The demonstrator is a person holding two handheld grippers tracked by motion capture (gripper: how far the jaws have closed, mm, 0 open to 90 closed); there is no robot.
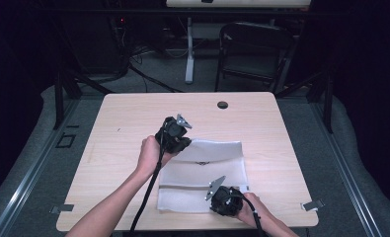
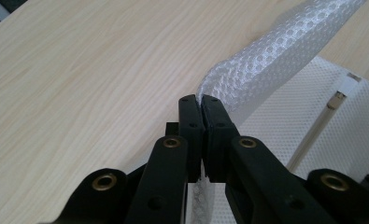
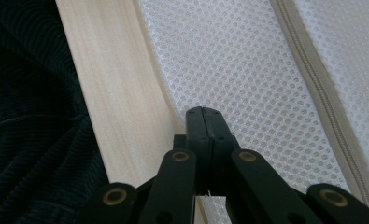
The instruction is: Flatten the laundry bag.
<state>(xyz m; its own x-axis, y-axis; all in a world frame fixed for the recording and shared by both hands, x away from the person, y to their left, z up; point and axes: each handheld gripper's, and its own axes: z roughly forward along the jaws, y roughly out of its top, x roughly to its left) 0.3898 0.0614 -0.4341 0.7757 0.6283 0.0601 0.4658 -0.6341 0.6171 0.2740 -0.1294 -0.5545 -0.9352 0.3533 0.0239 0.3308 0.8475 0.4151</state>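
Both claws pinch the white mesh bag [image 1: 202, 175]: left claw [image 2: 202, 105] its lifted corner, right claw [image 3: 204, 116] its near edge.

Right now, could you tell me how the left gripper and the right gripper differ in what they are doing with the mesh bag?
The left gripper pinches a corner of the mesh bag and lifts it off the table at the far side; the right gripper sits low at the near edge, where the bag lies flat. The left stands farther from the person, the right closer. Both have their jaws shut.
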